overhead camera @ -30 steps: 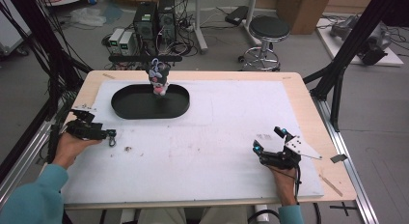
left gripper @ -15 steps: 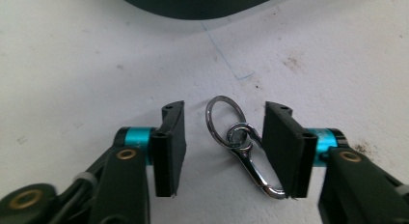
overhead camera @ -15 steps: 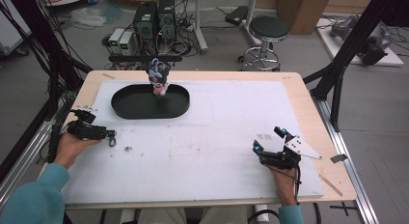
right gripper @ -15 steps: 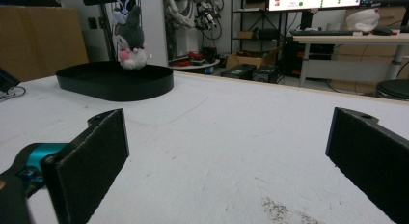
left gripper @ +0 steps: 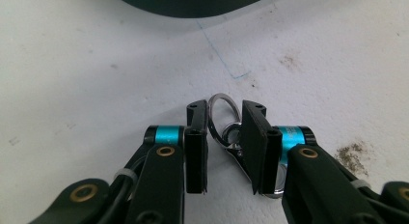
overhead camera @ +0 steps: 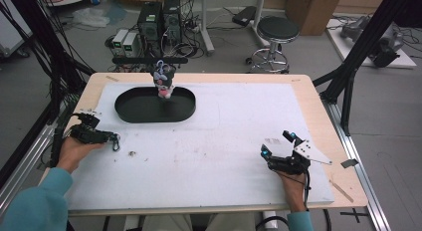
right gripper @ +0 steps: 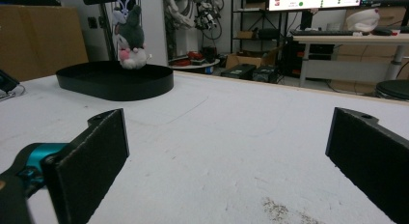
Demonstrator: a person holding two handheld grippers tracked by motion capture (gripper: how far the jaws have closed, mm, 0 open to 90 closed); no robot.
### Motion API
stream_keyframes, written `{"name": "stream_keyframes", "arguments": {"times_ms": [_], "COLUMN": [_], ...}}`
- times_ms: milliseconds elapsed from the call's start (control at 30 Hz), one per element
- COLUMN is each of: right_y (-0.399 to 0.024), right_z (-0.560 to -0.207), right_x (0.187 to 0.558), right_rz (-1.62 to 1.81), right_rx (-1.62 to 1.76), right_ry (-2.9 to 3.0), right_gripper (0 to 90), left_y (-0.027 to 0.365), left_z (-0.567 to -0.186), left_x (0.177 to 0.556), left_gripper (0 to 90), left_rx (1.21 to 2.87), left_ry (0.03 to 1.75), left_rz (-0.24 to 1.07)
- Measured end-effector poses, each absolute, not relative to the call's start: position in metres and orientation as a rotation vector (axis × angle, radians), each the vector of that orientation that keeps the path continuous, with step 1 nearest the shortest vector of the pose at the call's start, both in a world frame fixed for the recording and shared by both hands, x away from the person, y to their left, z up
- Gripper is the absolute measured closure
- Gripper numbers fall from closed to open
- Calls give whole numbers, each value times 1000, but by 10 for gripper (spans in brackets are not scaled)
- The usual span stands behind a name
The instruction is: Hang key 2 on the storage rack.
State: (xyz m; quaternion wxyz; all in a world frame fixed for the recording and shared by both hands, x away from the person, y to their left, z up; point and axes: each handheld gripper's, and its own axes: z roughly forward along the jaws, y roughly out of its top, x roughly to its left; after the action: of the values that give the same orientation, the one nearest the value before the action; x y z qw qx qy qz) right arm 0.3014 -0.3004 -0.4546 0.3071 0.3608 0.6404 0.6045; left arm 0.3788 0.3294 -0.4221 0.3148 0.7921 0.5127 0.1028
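While my left gripper (left gripper: pixel 224 151) rests low on the white table (overhead camera: pixel 224 141), its jaws stand narrow with a metal key ring and clasp (left gripper: pixel 226 130) between them. The ring pokes out just past the jaw tips, and the clasp runs back down the gap toward me. The right-hand jaw seems to touch the clasp; I cannot tell whether the other jaw presses on it, so I cannot say the thing is truly clamped. In the high view the same left gripper (overhead camera: pixel 102 137) sits near the table's left edge, with the ring (overhead camera: pixel 116 141) at its tip, lying on the table.

Ahead of that gripper, a little way off, sits the black oval tray (overhead camera: pixel 134 111); its dark rim (left gripper: pixel 193 7) shows at the top of the left gripper view. A small plush toy (overhead camera: pixel 164 81) hangs over the far part of the tray from a black bar (overhead camera: pixel 149 60) above it.

My right gripper (overhead camera: pixel 277 149) lies well apart from all this, near the table's right edge, with its jaws spread wide and bare table between them. Along its jaws I see the tray (right gripper: pixel 115 81) far ahead to the left, and the plush toy (right gripper: pixel 130 40) hanging above it.
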Motion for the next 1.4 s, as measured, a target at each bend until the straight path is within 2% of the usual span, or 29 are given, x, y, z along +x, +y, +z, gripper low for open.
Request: {"name": "stream_keyframes", "arguments": {"times_ms": [467,733,1100,1400], "right_y": [-300,-300,-300,-300], "right_z": [-455,-455,-454,-454], "right_x": [302,301,301,301], "right_rz": [1596,1597,1598,1596], "right_rx": [951,954,955,955], "right_ry": [1693,1694,1695,1694], "right_gripper": [6,6,6,6], "left_y": [328,327,324,325], "left_z": [-421,-419,-417,-406], "left_x": [377,376,373,371], "left_gripper": [855,876,883,882], "left_rx": [2093,2094,2116,2061], "left_ry": [1316,1289,1257,1241], "left_rz": [266,248,297,319]}}
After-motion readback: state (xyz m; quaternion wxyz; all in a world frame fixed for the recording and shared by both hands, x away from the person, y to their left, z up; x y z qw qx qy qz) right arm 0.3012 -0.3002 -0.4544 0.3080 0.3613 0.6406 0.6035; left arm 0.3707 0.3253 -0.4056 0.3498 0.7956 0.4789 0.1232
